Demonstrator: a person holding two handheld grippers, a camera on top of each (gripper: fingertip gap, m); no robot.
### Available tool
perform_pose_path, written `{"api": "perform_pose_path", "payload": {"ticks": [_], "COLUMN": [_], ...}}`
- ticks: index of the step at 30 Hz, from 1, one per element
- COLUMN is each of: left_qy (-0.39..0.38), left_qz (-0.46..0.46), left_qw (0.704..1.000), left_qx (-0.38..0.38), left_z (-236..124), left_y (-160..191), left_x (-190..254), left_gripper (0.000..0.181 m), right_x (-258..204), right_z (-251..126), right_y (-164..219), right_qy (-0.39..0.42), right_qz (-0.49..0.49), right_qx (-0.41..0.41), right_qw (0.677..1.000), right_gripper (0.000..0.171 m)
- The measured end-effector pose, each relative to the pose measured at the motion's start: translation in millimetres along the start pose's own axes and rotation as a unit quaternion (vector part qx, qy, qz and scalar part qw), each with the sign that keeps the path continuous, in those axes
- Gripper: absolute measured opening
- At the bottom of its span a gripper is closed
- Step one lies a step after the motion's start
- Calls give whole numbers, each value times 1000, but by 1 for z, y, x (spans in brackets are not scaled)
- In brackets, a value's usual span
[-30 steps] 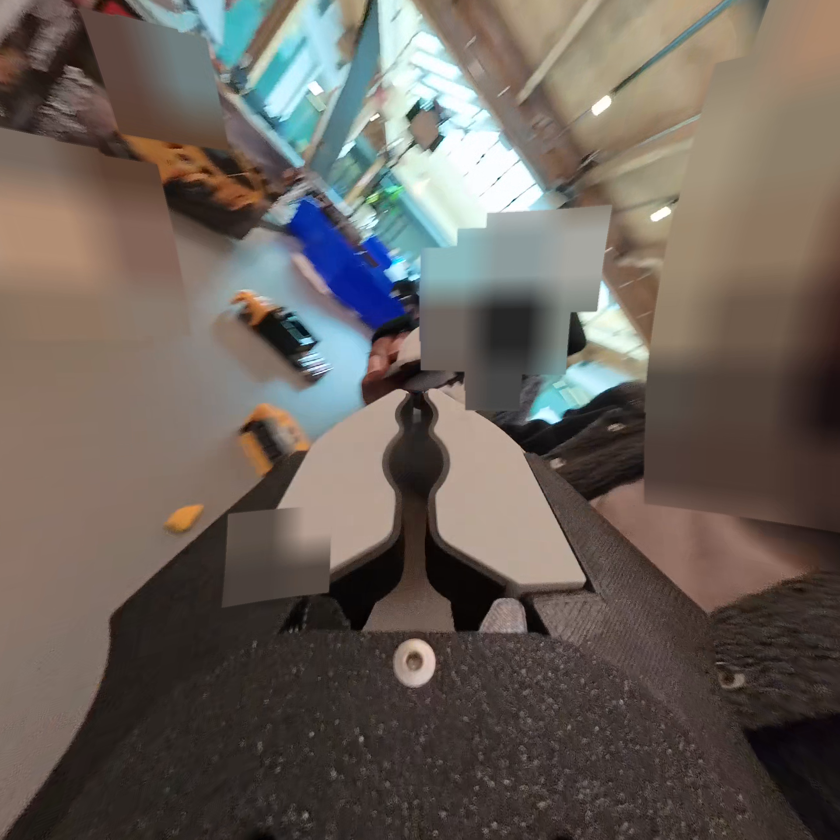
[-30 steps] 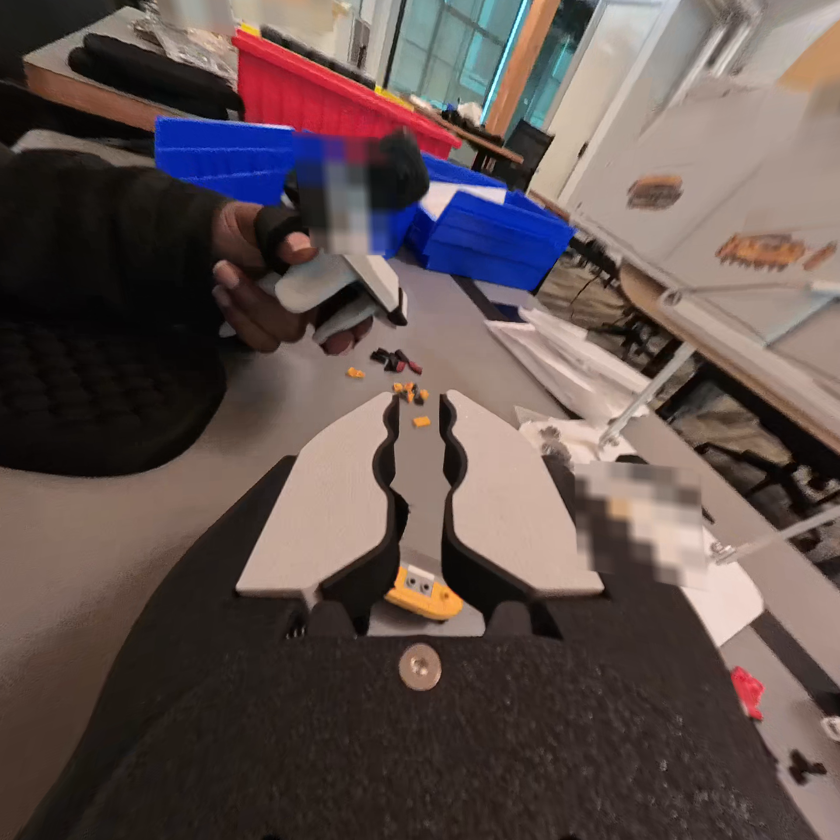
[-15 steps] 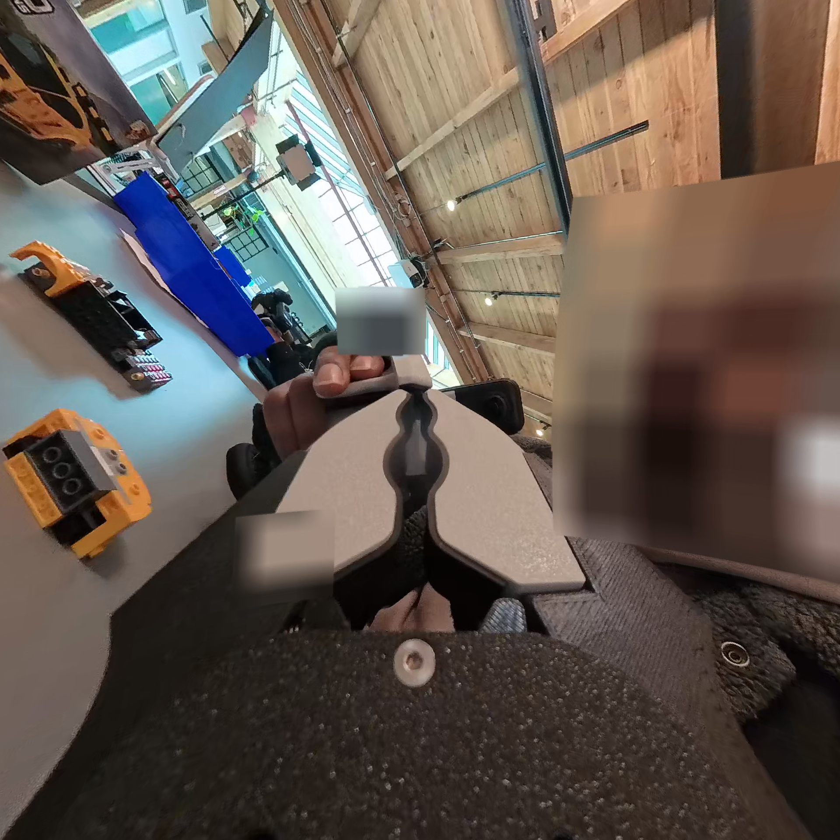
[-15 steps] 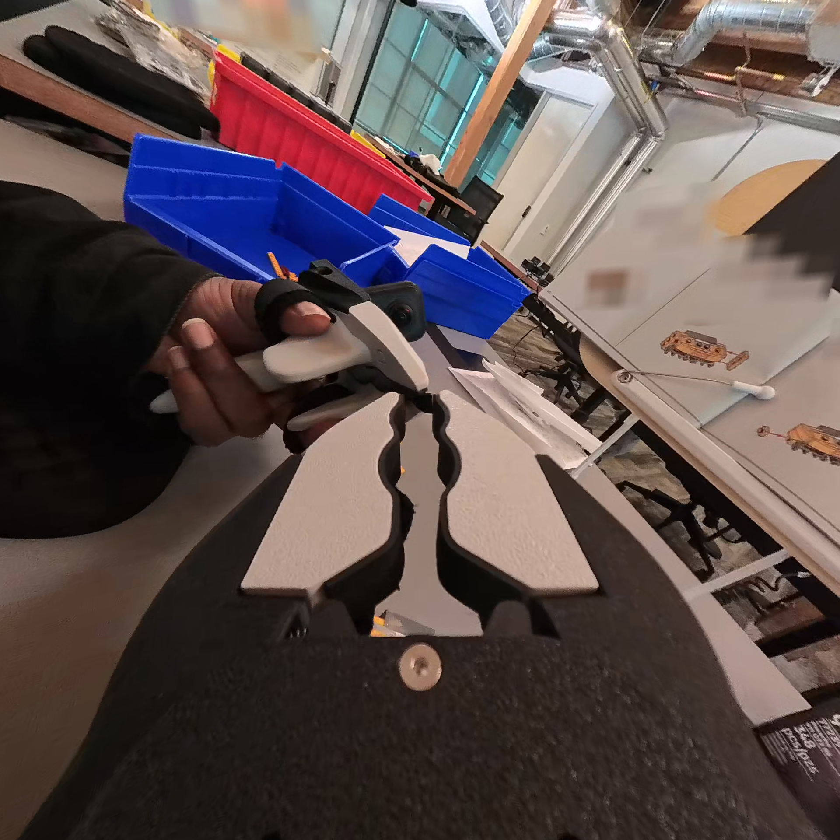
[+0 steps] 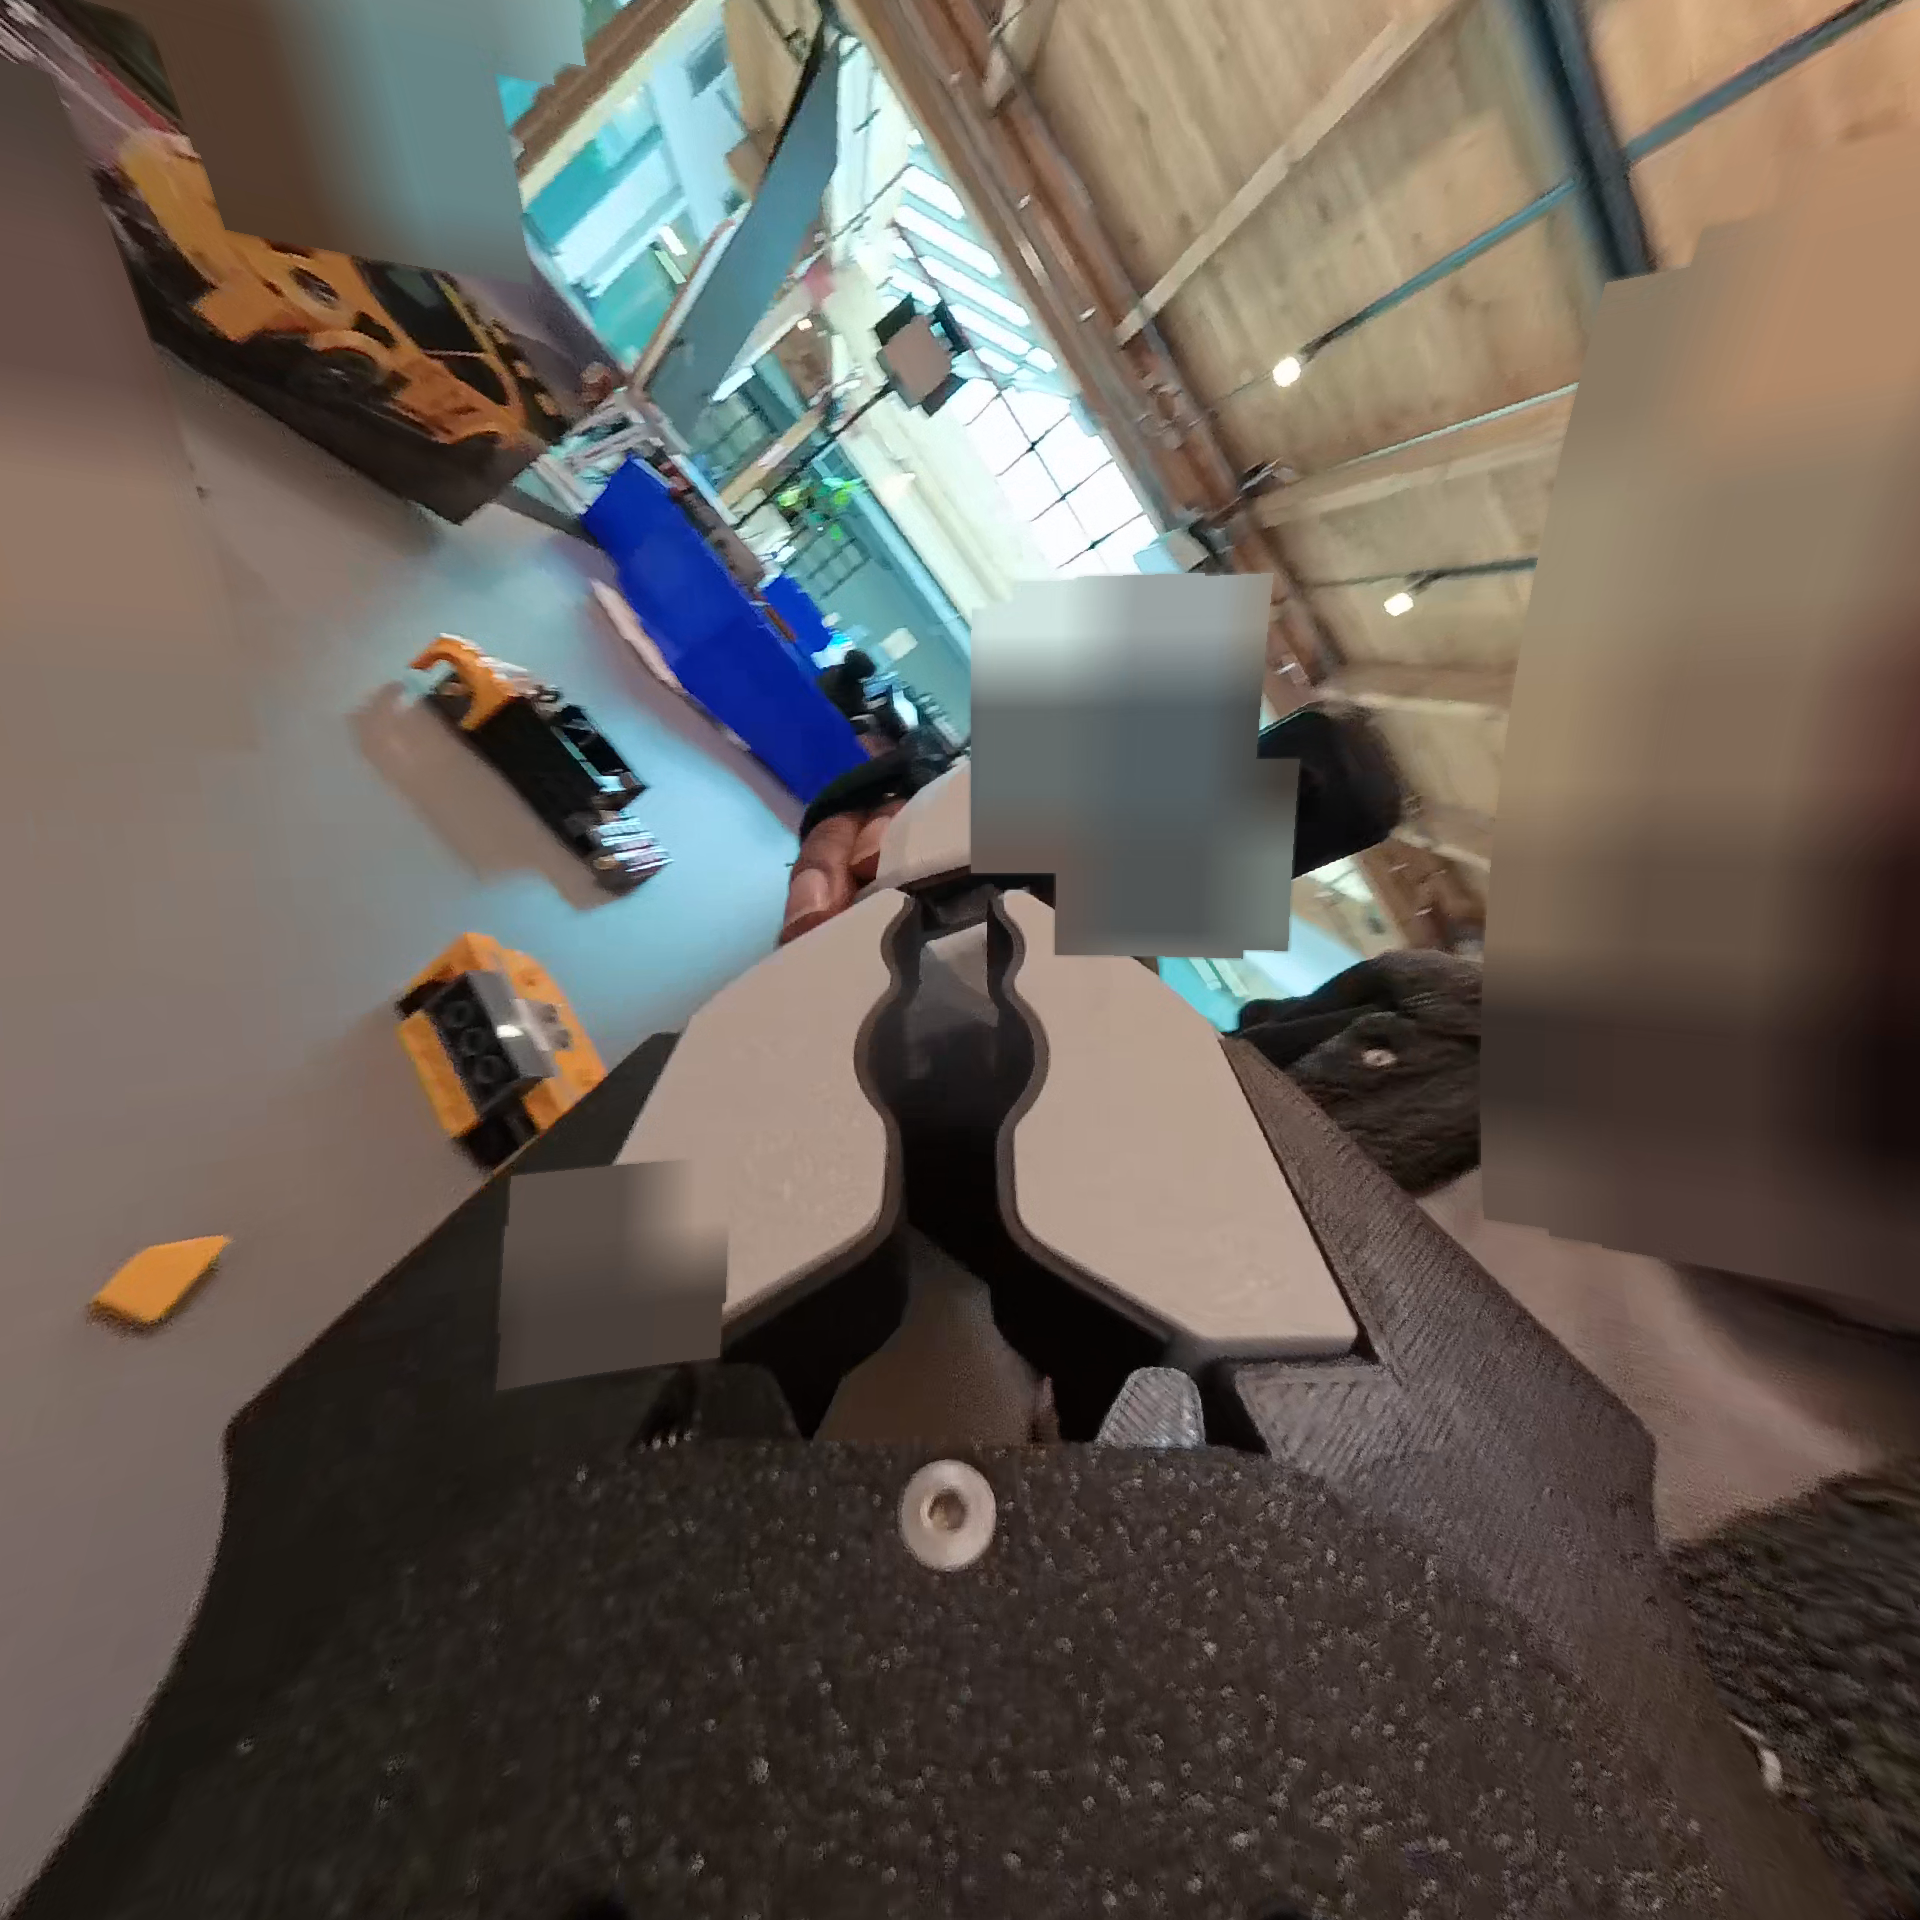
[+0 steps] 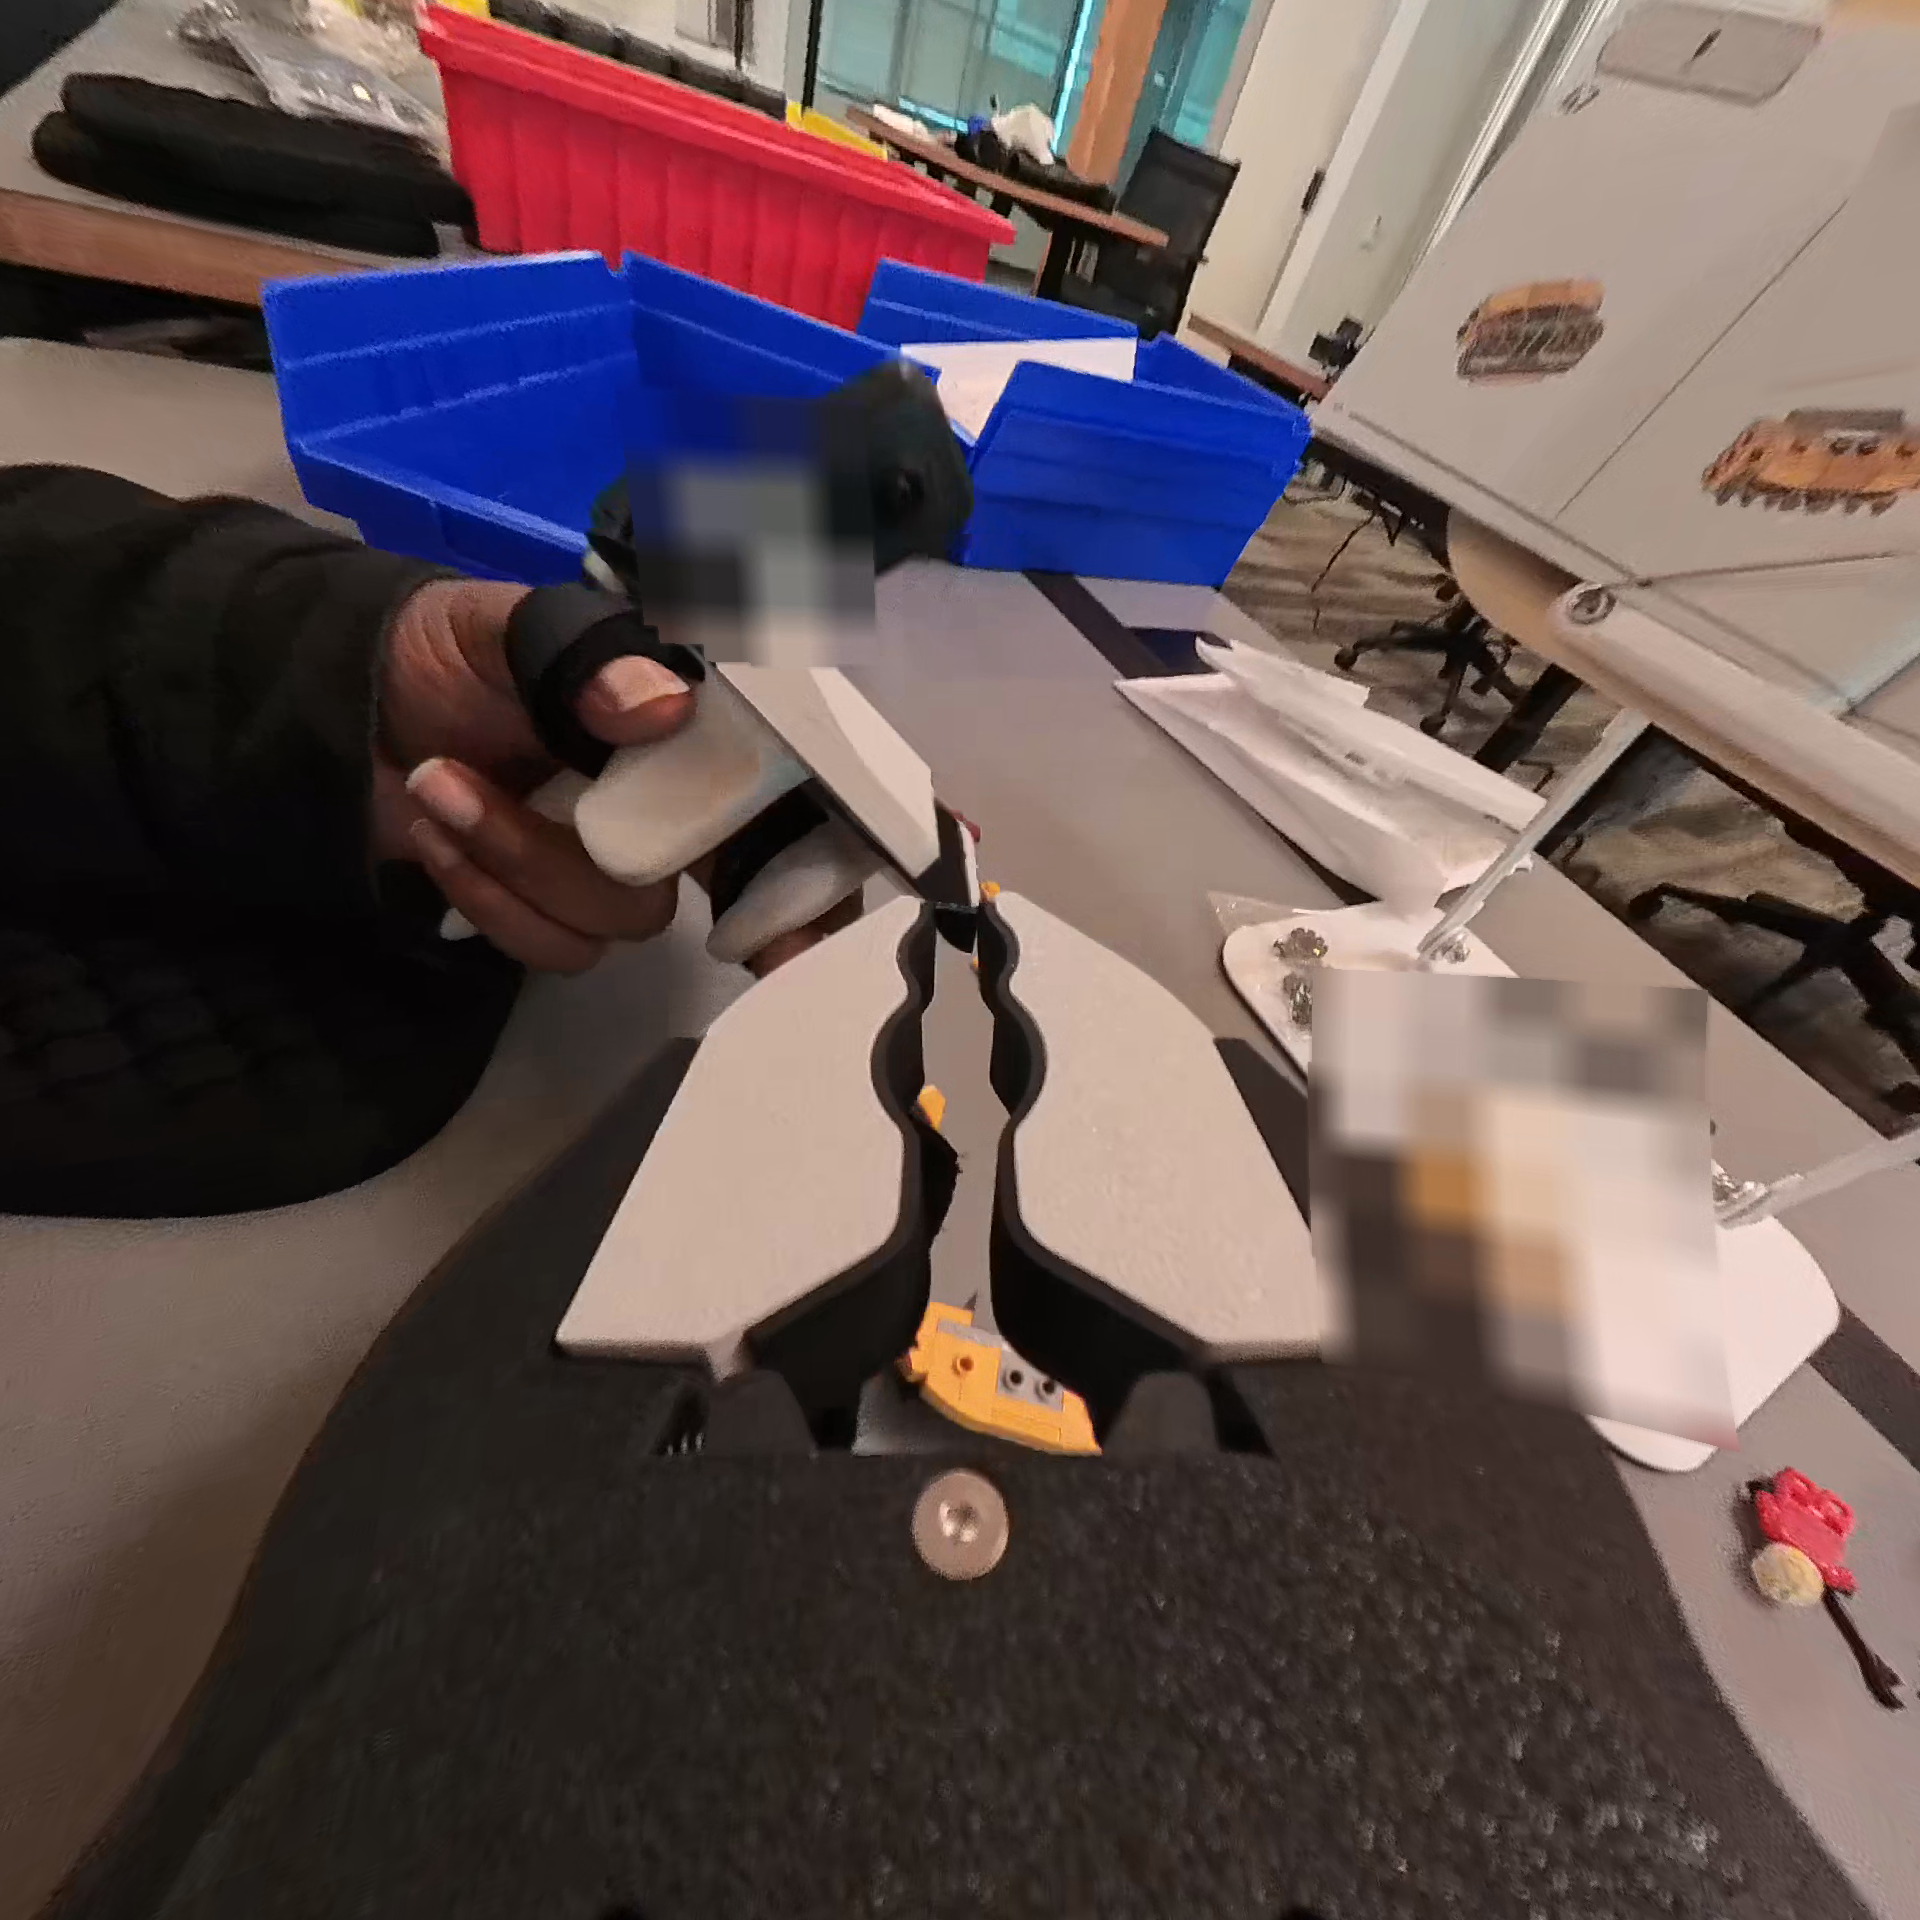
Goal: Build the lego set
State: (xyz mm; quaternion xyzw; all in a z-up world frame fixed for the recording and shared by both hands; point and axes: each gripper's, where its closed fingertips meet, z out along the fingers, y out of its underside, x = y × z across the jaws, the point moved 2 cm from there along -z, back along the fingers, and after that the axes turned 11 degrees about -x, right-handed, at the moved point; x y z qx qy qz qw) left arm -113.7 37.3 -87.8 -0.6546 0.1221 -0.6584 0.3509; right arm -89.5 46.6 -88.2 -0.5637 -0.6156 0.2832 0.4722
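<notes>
Grey-padded left gripper (image 5: 956,914) sits w/ its fingertips nearly closed on a small black lego piece (image 5: 954,902) right at the tips; the wider gap behind the tips is empty. In the right wrist view the same left gripper (image 6: 951,883) is held by a hand (image 6: 499,790) in a black sleeve, tilted down, its tips meeting the tips of the right gripper (image 6: 956,920). Right gripper's jaws are parted a little, narrow gap, and the small black piece (image 6: 954,914) sits just between its fingertips too; can't tell which gripper actually bears it. Both grippers are tip to tip above the grey table (image 6: 260,1351).

Other lego bits lie on the table: a yellow and grey brick assembly (image 6: 997,1387) under the right gripper near its base, a yellow and black block w/ three round holes (image 5: 488,1044) beside the left gripper, a long black and yellow chassis part (image 5: 540,758) farther off, a flat yellow tile (image 5: 156,1278) apart from those. A red and tan small piece (image 6: 1797,1538) lies at the right edge. Blue plastic bins (image 6: 499,416) stand behind the hand, a red bin (image 6: 665,177) behind those. White paper sheets (image 6: 1340,769) lie to the right.
</notes>
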Motion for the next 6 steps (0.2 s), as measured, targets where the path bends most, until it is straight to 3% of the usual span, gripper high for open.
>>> {"api": "perform_pose_path", "payload": {"ticks": [1,6], "left_qy": [-21,-107], "left_qz": [10,37], "left_qw": [1000,993], "left_qx": [-8,-31], "left_z": [0,-7], "left_y": [1,3], "left_x": [-3,-17], "left_gripper": [11,12], "right_x": [0,-5], "right_z": [2,7], "right_y": [3,18], "right_qy": [2,-3], "right_qz": [-3,-37], "right_qx": [-12,-75], "right_qw": [1000,997], "right_gripper": [7,7]}}
